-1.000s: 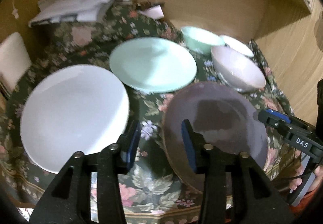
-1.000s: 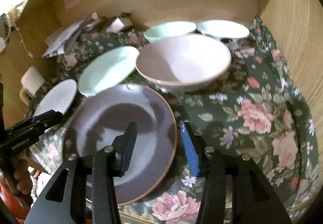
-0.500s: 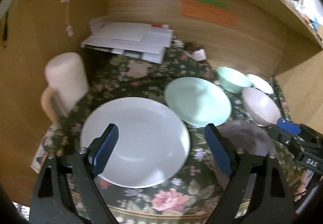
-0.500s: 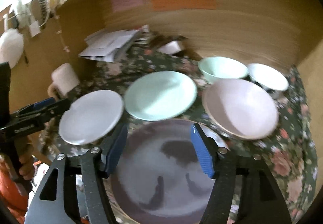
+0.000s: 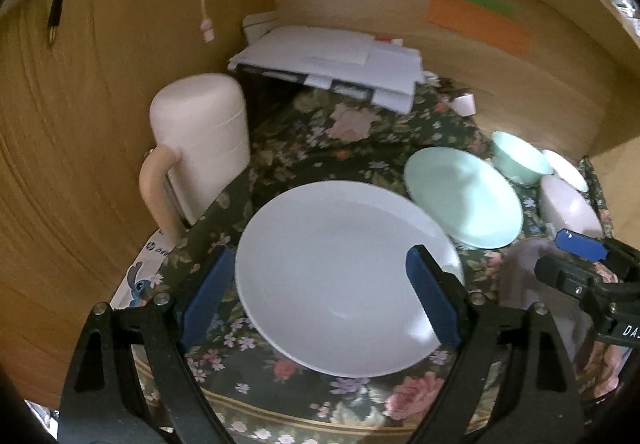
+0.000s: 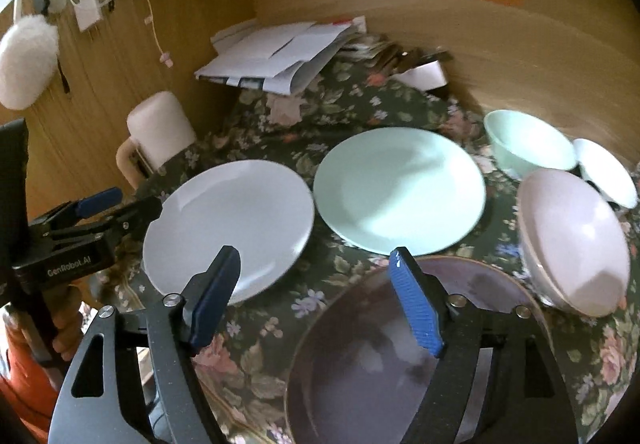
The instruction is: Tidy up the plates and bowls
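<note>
A white plate (image 5: 344, 272) lies on the floral cloth, with my open, empty left gripper (image 5: 320, 296) above its near edge. A mint plate (image 5: 464, 196) lies to its right, then a mint bowl (image 5: 516, 160), a small white bowl (image 5: 568, 172) and a lilac bowl (image 5: 568, 208). In the right wrist view my open, empty right gripper (image 6: 316, 304) hovers above the cloth between the white plate (image 6: 228, 228) and a purple plate (image 6: 400, 360). The mint plate (image 6: 400, 188), mint bowl (image 6: 528, 144), lilac bowl (image 6: 576, 240) and white bowl (image 6: 604, 172) lie beyond.
A white mug-shaped container (image 5: 200, 144) stands at the left by the wooden wall. A pile of papers (image 5: 332, 64) lies at the back. Wooden walls close in the left, back and right. The cloth's front edge (image 5: 320, 416) is near.
Both grippers have opened wider and pulled back and up. The left one has swung left from the purple plate to over the white plate.
</note>
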